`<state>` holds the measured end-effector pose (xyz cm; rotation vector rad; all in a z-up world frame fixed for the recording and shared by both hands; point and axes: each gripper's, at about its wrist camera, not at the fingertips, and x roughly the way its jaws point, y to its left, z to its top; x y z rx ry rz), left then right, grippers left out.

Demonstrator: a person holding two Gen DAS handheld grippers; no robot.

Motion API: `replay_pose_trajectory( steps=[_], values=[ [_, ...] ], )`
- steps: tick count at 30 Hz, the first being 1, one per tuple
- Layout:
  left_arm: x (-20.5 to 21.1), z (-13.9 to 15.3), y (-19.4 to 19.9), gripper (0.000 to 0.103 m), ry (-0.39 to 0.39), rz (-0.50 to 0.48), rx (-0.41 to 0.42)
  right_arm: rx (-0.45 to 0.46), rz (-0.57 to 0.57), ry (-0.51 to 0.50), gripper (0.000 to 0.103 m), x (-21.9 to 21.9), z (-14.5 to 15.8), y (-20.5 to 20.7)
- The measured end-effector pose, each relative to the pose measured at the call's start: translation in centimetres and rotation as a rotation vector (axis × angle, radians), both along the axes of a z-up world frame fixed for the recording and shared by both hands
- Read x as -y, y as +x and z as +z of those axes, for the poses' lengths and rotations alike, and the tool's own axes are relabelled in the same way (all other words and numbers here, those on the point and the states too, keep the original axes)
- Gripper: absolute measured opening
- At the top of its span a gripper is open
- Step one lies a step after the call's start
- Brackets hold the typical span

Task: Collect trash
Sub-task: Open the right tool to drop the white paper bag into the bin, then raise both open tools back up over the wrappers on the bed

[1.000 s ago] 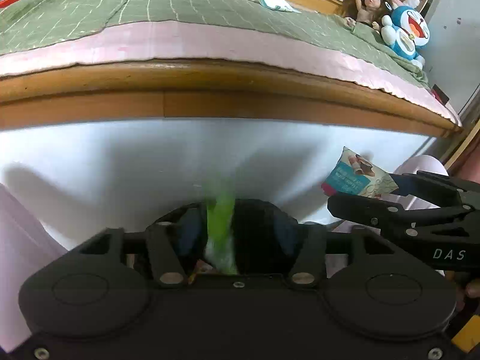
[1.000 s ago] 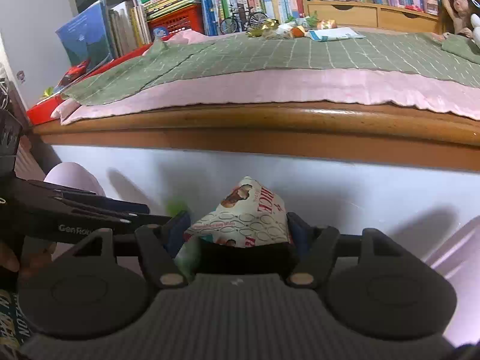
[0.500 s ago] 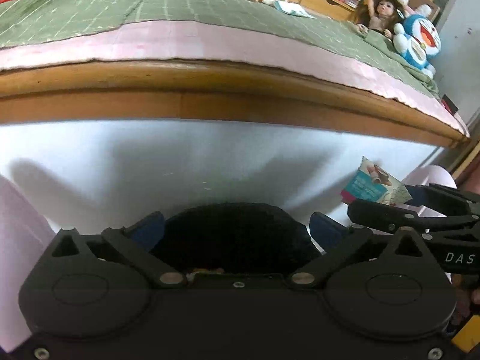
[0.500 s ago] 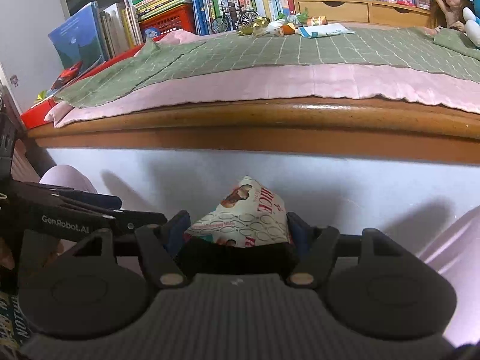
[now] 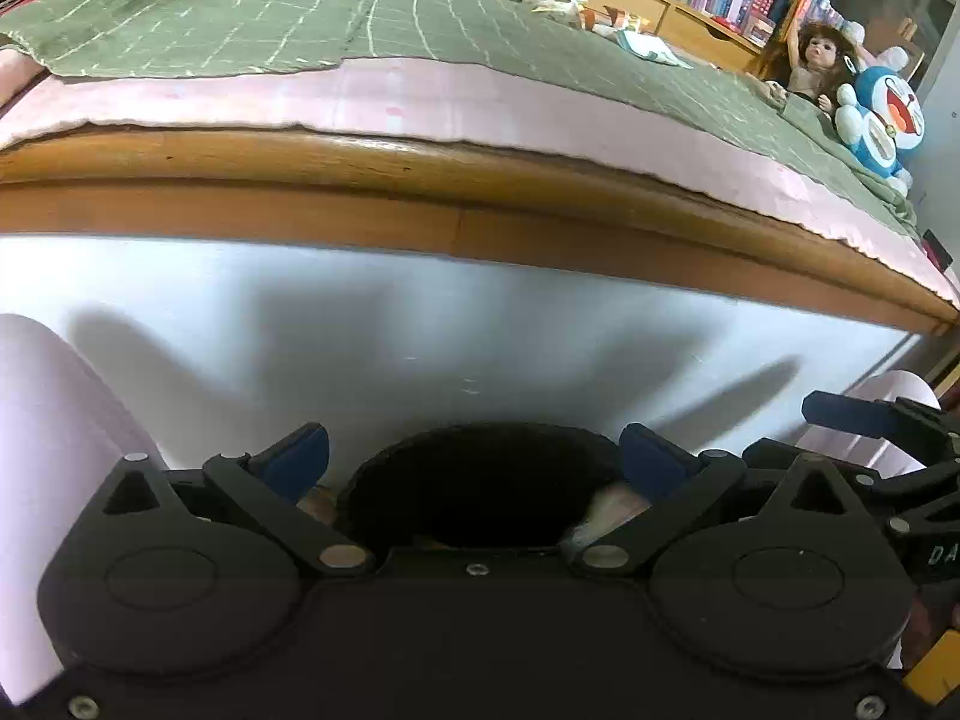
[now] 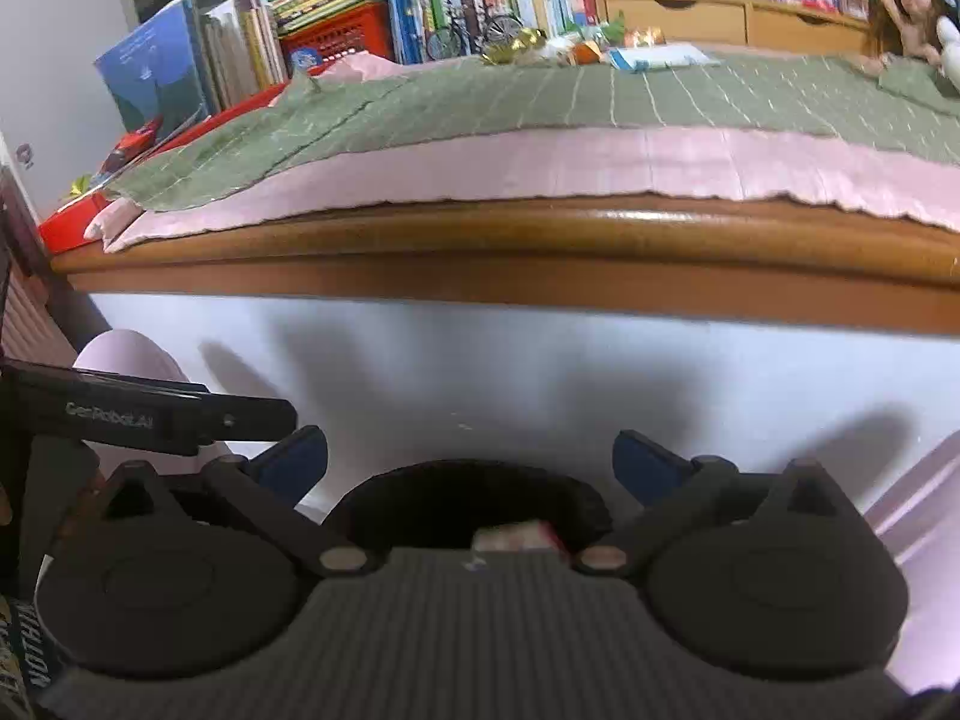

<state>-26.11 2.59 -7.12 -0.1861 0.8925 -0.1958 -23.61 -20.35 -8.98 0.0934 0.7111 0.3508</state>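
While both grippers hang over the dark round bin opening (image 5: 480,480) against the white bed-side panel (image 5: 420,324), the drop-off for this round looks done: a pale printed wrapper with a red edge (image 6: 519,537) lies just inside the opening in the right wrist view, and a pale crumpled scrap (image 5: 606,516) sits at the opening's right rim in the left wrist view (blurred, cannot tell what it is).

Left gripper (image 5: 474,456): jaws have just been opening and now stand spread wide, blue pads (image 5: 294,459) apart, nothing between them, touching nothing visible.

Right gripper (image 6: 471,456): jaws have just been opening too, now fully spread, blue fingertips (image 6: 648,459) clear of the wrapper, which lies below and between them, released.

Both sit close, side by side; each shows in the other's view as a black arm at the frame edge.

What's left, as a judgement: more trash on the bed. At the far edge of the green grid-pattern blanket (image 6: 600,96), near the wooden drawer unit (image 6: 678,18), lies a cluster of small litter (image 6: 552,48) (gold foil, orange and green bits) plus a flat white-and-blue packet (image 6: 660,54). So the task looks partway done; several pieces not yet collected, well apart from both grippers.
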Motion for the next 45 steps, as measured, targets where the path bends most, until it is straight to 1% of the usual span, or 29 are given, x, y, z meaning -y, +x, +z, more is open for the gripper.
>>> replay_pose_trajectory(
  steps=[6, 16, 21, 26, 30, 33, 38, 45],
  values=[
    [0.1, -0.1, 0.2, 0.103, 0.004, 0.0, -0.006, -0.043, -0.032, 0.002, 0.103, 0.3, -0.6, 0.6],
    [0.4, -0.2, 0.6, 0.103, -0.003, -0.011, -0.011, -0.067, -0.052, 0.018, 0.103, 0.6, -0.9, 0.9],
    [0.3, 0.6, 0.7, 0.103, -0.035, -0.013, -0.012, -0.052, -0.051, 0.001, 0.103, 0.8, -0.3, 1.1],
    [0.9, 3.0, 0.6, 0.103, -0.041, -0.051, 0.066, 0.004, -0.036, -0.019, 0.103, 0.8, 1.4, 1.0],
    [1.1, 5.0, 0.5, 0.103, -0.061, -0.082, 0.121, 0.066, -0.008, -0.019, 0.103, 0.8, 3.5, 0.9],
    [1.4, 6.3, 0.9, 0.103, -0.051, -0.102, 0.165, 0.115, 0.006, -0.024, 0.103, 1.1, 4.9, 1.3],
    [1.5, 8.1, 2.4, 0.103, -0.071, -0.117, 0.222, 0.187, 0.021, -0.055, 0.103, 1.2, 7.2, 2.7],
    [1.9, 11.9, 6.2, 0.103, -0.028, -0.131, 0.362, 0.276, -0.011, -0.071, 0.103, 2.2, 10.2, 6.5]
  ],
)
